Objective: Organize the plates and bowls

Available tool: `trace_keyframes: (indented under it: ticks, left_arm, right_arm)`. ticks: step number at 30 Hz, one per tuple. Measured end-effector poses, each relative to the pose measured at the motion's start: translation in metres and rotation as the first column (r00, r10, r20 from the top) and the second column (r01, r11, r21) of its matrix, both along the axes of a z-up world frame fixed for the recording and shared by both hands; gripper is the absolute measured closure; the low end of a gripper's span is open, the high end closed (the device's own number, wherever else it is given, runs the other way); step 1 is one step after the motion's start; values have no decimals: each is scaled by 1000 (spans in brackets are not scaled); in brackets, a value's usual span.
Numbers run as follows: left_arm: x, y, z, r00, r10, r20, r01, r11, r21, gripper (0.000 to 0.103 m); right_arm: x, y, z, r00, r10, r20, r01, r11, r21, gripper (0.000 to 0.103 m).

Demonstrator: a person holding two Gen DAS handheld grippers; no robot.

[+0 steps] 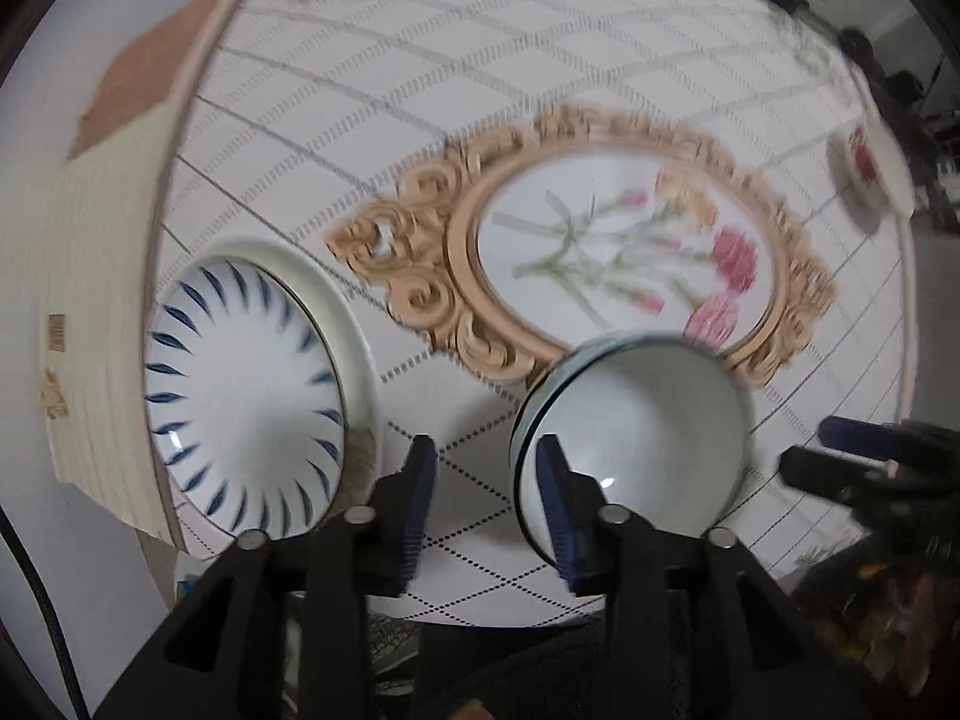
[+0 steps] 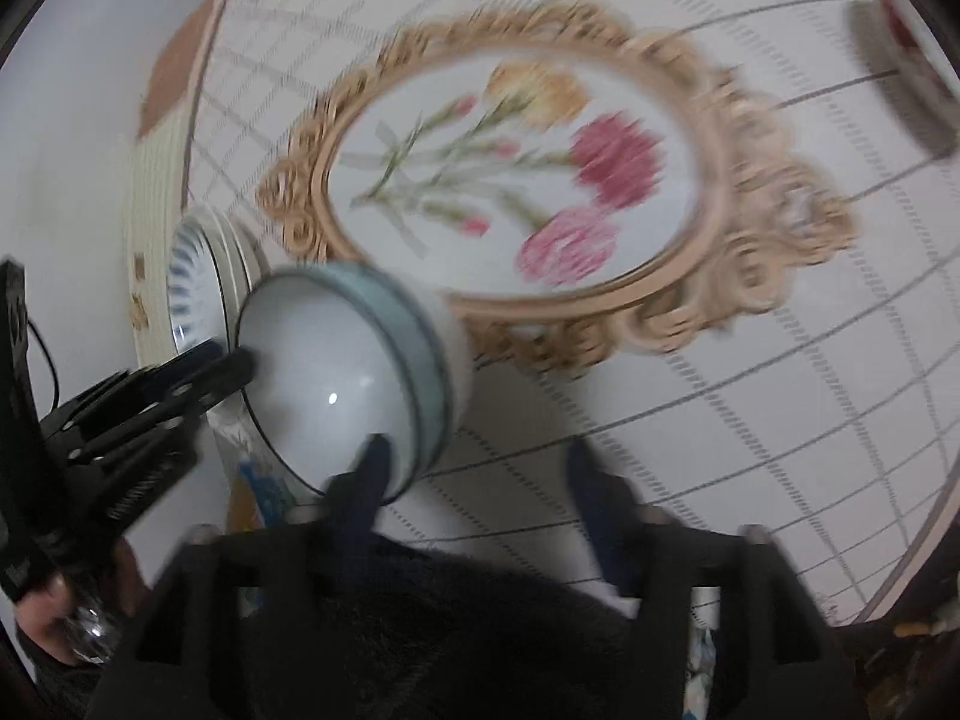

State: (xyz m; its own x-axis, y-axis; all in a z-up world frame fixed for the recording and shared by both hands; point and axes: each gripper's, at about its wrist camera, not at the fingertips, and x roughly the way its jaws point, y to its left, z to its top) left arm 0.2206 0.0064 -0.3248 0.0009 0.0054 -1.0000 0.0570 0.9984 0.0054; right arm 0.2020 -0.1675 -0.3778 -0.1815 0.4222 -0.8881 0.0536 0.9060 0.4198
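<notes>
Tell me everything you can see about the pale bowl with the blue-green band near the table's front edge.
The pale glazed bowl with a blue-green outer band looks ceramic, with a plain glossy white inside, a thin dark rim line and a light glint. It sits upright on the patterned tablecloth, overlapping the printed gold floral frame, right of the blue-striped bowl. The left hand-held gripper has one finger over its rim; the right hand-held gripper is open beside it. Whether either touches it is unclear.

Soft even light, motion blur, fisheye-warped edges.
</notes>
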Motion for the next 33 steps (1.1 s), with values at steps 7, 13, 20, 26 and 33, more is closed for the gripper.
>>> trace_keyframes:
  ticks: [7,13,20,26,33]
  left_arm:
    - [68,-88,52,989,-53,139,66,994,-92,22]
    - [154,-210,34,972,-143,185,180,963,-201,22]
    - [218,-307,-39,963,-268,40,270,936,-228,22]
    - [232,-334,-71,954,-298,-41,279,927,-252,29]
    - [232,-357,-74,931,-360,-62,335,910,-244,84]
  right_arm:
    - [19,-136,37,941,-299,157,302,953,3,21]
    - [80,-252,40,858,-398,325,443,894,-74,10]
    - [141,-311,-14,869,-447,214,471,879,-78,10]
    - [149,-320,-50,882,-446,151,461,883,-90,15]
    - [152,-328,-68,884,-456,102,463,884,-63,82]
